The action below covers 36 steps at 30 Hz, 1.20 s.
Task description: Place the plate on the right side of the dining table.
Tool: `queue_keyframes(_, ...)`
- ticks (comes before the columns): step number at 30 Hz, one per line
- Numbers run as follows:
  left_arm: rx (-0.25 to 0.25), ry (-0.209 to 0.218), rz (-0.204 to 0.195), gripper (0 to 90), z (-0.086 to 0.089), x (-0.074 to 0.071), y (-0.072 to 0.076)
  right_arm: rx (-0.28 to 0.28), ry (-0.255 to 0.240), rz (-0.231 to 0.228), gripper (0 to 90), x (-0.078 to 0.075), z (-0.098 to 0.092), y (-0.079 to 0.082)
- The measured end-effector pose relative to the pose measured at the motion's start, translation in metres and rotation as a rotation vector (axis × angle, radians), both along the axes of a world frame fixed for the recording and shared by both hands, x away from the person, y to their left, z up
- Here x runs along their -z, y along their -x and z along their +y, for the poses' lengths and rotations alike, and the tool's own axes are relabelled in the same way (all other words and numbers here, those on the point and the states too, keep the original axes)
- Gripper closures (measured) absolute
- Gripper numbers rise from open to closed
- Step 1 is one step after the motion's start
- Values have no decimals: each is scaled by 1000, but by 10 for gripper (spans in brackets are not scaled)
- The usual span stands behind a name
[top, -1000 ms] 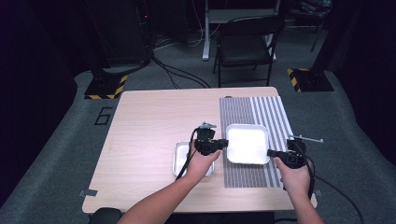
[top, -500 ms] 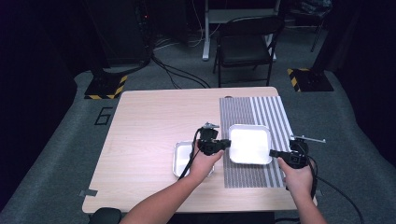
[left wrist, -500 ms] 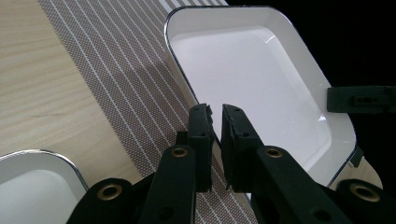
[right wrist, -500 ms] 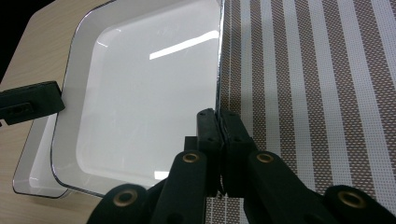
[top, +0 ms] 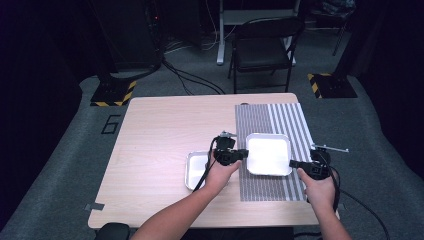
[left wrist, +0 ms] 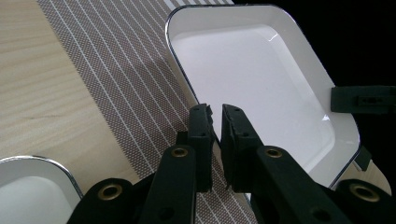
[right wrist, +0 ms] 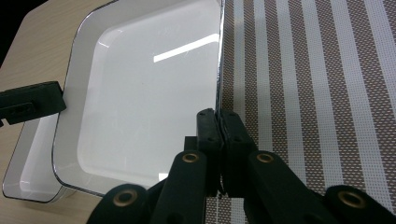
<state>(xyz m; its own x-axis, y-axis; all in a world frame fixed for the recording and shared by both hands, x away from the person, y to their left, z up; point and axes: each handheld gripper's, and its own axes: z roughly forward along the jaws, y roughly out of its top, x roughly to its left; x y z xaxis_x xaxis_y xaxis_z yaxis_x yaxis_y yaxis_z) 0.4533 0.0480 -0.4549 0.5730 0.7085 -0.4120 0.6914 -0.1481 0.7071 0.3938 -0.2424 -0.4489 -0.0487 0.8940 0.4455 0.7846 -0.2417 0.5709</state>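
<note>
**A:** Dark room, a folding chair behind, and the pale wooden bench with the striped mat on its right half. What's changed in the last second?

**B:** Almost nothing, and that is the point. Your left claw is pressed together on the rim of the white tray, on the side towards the mat's left edge. Your right claw is pinching the opposite rim, on the side towards the mat's right edge. Neither grip has loosened, and neither hand has shifted against the mat.

**A:** And the tray itself?

**B:** It sits over the middle of the mat, level, in the same spot as a second ago. From above I can't tell whether it's resting on the mat or just clear of it.

**A:** What's beside it?

**B:** The smaller tray, on bare wood just off the mat's left edge, under your left hand. In the right claw's view the white tray's far corner overlaps it.

**A:** So where does that leave me?

**B:** I'd say you have a settled two-sided hold and the carry hasn't started. Keep both sides level when you move, and mind that smaller tray off the mat's left edge.
</note>
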Motion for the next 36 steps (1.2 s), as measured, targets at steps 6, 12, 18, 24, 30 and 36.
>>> queue_keyframes(6, -5, 2, 6, 827, -3, 2, -4, 2, -5, 4, 881, 2, -3, -2)
queue_keyframes(12, -3, 1, 15, 827, -8, 6, -6, 9, -2, 5, 881, 4, -6, -4)
queue_keyframes(18, 1, -5, 24, 828, -14, 13, -9, 12, 9, 3, 880, 8, -11, -4)
queue_keyframes(24, 4, -12, 33, 827, -21, 20, -10, 23, 7, 9, 880, 15, -17, -5)
queue_keyframes(30, 8, -20, 40, 826, -26, 27, -12, 39, -1, 27, 880, 21, -20, -6)
queue_keyframes(36, 7, -27, 51, 826, -29, 32, -16, 36, -2, 26, 880, 28, -24, -9)
